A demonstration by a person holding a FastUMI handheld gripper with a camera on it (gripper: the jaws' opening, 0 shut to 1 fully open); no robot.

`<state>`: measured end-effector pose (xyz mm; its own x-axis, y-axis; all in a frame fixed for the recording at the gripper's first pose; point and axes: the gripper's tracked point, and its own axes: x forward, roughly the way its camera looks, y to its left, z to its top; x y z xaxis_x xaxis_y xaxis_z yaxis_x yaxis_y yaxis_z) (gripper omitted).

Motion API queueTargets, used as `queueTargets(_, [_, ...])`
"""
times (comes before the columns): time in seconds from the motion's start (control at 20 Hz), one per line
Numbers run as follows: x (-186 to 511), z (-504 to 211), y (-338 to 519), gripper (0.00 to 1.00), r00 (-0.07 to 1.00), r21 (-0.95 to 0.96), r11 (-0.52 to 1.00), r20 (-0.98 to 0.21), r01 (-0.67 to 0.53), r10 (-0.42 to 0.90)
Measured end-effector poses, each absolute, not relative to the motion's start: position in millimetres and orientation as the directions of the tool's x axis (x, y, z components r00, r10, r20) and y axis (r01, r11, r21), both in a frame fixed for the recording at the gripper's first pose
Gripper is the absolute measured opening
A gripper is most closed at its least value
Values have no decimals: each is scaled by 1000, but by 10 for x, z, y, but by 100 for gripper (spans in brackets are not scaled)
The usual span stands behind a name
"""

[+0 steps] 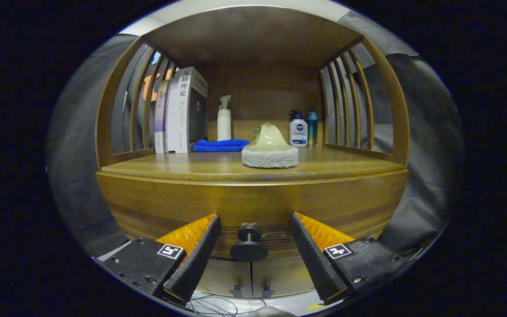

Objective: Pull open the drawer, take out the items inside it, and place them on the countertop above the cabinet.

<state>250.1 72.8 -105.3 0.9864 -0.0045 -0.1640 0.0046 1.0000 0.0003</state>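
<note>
Gripper [252,229] was open, fingers [200,246] spread either side of the black drawer knob [249,245], not touching it. Drawer [253,204] front was flush with the cabinet, closed. On the surface [183,166] above: a scrub brush [270,152] near the front edge, a blue cloth [220,145], books [183,110], a white pump bottle [224,119] and two more bottles [298,128] at the back.

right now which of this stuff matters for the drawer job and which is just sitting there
For the job:
- drawer front, shut
- its black knob, between the open fingers of the hand-held gripper, untouched
- countertop

Just lying about:
- books
- white pump bottle
- blue cloth
- scrubber pad with green handle
- two small bottles
</note>
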Motion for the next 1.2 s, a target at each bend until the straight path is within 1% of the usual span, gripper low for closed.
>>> queueTargets(0.15, [2470, -1055, 713, 100, 984, -11, 1000, -180, -5, 3])
queueTargets(0.25, [2345, -966, 669, 100, 985, -5, 1000, -169, -19, 18])
queueTargets(0.35, [2047, -873, 572, 100, 987, -11, 999, -158, -33, 31])
queueTargets(0.55, [1241, -489, 275, 100, 996, -14, 999, -82, -43, 42])
queueTargets(0.7, [785, -272, 53, 100, 997, 2, 1000, -73, -20, 20])
queueTargets(0.85, [399, -54, -159, 100, 1000, 42, 999, -29, 9, -8])
queueTargets(1.05, [59, 62, -335, 100, 999, 49, 998, 18, 34, -35])
queueTargets(1.2, [-69, 32, -409, 100, 998, 44, 998, 43, 51, -53])
